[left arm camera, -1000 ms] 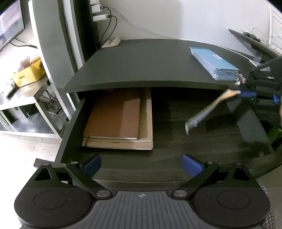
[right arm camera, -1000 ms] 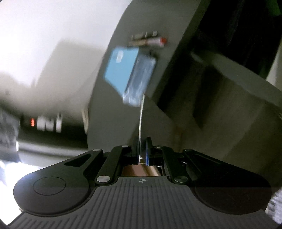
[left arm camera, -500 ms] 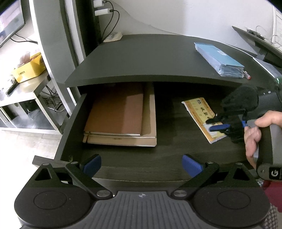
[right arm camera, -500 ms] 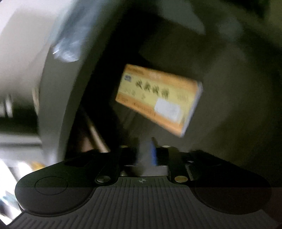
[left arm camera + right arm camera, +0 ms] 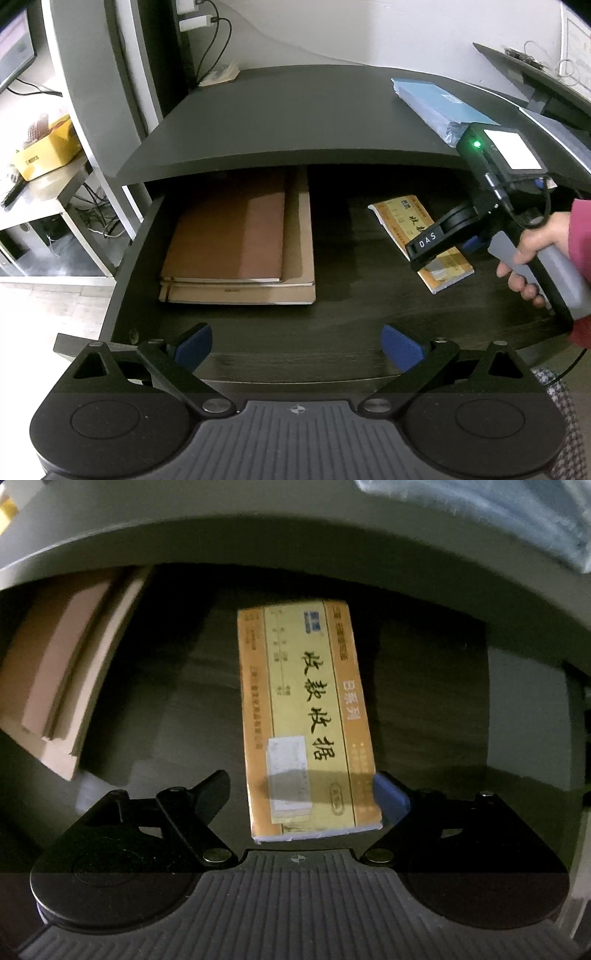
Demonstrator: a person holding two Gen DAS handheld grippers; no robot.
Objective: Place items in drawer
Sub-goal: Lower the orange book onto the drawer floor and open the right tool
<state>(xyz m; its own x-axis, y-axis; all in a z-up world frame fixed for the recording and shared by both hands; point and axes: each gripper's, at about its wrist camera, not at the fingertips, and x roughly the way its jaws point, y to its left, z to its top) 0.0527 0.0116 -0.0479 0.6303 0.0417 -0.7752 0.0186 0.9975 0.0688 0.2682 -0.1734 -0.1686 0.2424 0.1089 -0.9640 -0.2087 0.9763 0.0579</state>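
Note:
A yellow receipt book (image 5: 306, 716) lies flat on the floor of the open dark drawer (image 5: 351, 295), right of centre (image 5: 402, 221). My right gripper (image 5: 303, 790) is open with its fingers either side of the book's near end; the blue pad (image 5: 391, 797) is at the book's right edge. In the left wrist view the right gripper (image 5: 443, 254) hovers over the book, held by a person's hand (image 5: 528, 254). My left gripper (image 5: 297, 343) is open at the drawer's front edge, with nothing between its fingers.
Stacked brown notebooks (image 5: 236, 240) fill the drawer's left half. The dark desk top (image 5: 295, 118) overhangs the back of the drawer. A blue packet (image 5: 439, 103) lies on it at the right. A side table with a yellow box (image 5: 48, 147) stands at the far left.
My right gripper carried the receipt book from above the desk down into the drawer, laid it flat and opened. The left gripper has stayed open at the drawer front.

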